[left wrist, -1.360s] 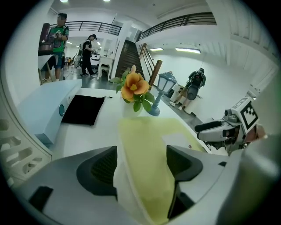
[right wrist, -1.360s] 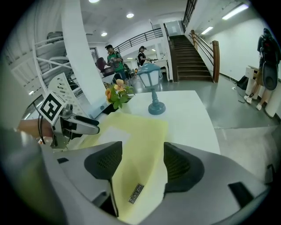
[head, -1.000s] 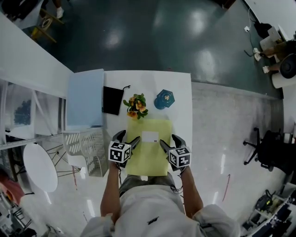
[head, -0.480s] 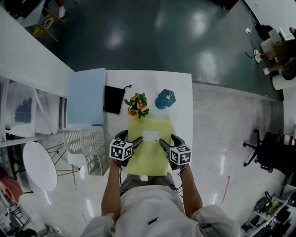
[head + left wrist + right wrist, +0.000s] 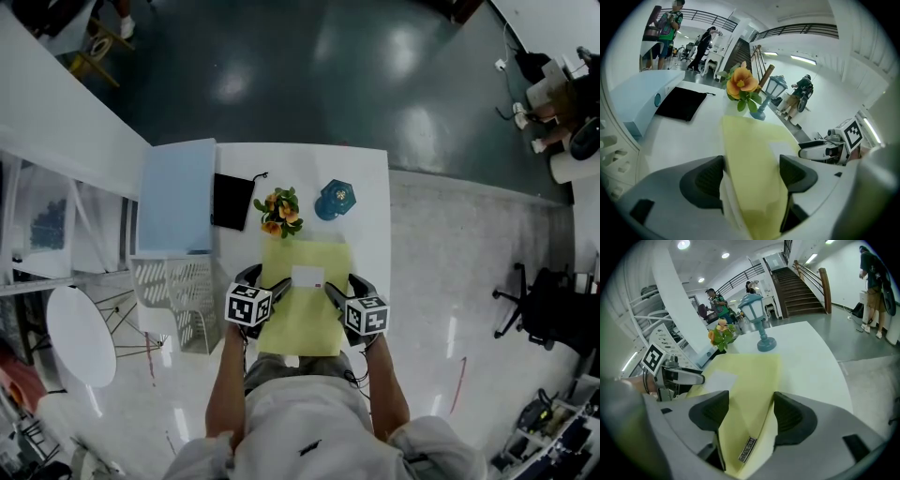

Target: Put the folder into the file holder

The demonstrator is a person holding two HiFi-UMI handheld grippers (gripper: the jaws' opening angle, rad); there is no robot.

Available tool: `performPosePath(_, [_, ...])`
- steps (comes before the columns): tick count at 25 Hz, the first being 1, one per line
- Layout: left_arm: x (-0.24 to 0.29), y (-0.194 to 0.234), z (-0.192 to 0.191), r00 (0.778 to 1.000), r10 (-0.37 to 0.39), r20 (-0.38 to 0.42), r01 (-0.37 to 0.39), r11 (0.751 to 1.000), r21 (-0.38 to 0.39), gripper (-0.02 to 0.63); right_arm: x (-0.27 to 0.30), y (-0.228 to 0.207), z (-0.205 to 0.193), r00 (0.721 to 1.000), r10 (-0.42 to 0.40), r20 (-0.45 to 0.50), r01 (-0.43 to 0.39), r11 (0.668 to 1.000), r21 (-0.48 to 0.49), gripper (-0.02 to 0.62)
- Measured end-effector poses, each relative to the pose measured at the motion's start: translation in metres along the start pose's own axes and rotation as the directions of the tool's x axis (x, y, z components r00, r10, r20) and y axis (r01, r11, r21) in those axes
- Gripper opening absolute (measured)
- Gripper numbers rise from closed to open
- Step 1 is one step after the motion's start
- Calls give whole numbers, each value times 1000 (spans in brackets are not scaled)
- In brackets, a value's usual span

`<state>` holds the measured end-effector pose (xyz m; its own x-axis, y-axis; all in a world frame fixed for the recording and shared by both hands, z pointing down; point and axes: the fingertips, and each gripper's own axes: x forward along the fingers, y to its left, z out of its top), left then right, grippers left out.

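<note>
Now our left gripper [image 5: 265, 279], fingers just opened, and right gripper [image 5: 345, 284], fingers apart, straddle the yellow folder [image 5: 302, 328], hiding its edges at nine and three o'clock.

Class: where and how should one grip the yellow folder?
I'd take the yellow folder by its thin long edges, left gripper from the left, right gripper from the right: each edge sits between open jaws, the left's just opened further.

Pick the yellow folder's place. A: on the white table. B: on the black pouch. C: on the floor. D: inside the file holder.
A: the yellow folder lies on the white table, its side edges inside the open left gripper and right gripper, outside the file holder.
</note>
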<state>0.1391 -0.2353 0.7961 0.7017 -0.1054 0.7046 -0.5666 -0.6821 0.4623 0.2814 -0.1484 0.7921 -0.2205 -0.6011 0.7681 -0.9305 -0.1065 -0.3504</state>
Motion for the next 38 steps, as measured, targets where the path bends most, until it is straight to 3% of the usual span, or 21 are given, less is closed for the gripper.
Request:
performPosePath(21, [-57, -35, 27, 993, -20, 115, 12, 998, 69, 376, -53, 26, 26, 994, -29, 105, 38, 996, -84, 295])
performPosePath(38, [-98, -58, 66, 972, -37, 233, 4, 990, 140, 364, -91, 41, 74, 970, -51, 236, 85, 987, -139, 290])
